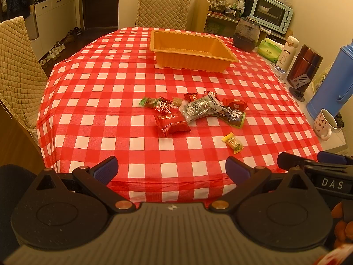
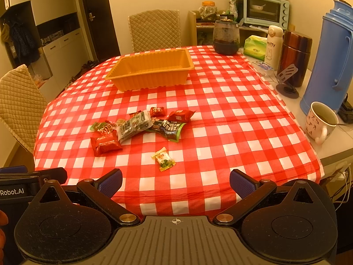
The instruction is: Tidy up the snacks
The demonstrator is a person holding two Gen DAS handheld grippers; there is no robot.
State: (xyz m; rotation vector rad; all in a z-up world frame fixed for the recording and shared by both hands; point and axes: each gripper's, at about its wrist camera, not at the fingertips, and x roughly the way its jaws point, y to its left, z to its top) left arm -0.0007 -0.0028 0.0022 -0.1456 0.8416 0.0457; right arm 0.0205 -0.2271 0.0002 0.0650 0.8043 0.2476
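Left wrist view: the left gripper (image 1: pixel 171 171) hangs over the near edge of the table (image 1: pixel 110 84), which carries a red-and-white checked cloth. Its jaws are spread wide and hold nothing. The blue pads (image 1: pixel 106 170) are clear of all objects. The right gripper (image 1: pixel 313 163) shows at the right edge of this view, beside the left one.

Right wrist view: the right gripper (image 2: pixel 176 184) is likewise at the near table edge, jaws fully apart and empty.

Snack location: the pile (image 1: pixel 194 110) lies near the middle of the cloth. It comprises a large red pack (image 1: pixel 173 124) at the near left, a grey-green pack (image 1: pixel 199 108) in the middle, a dark pack with green trim (image 1: pixel 235 116) at the right, and several small red and green candies behind. One yellow candy (image 1: pixel 232 143) lies apart from the pile, nearer the grippers, on the right.

The orange tray (image 1: pixel 194 61) stands empty at the far side of the table, well apart from the pile.

A mug (image 2: pixel 320 121), a blue flask (image 2: pixel 331 61) and a dark jar (image 2: pixel 226 37) stand along the right side.
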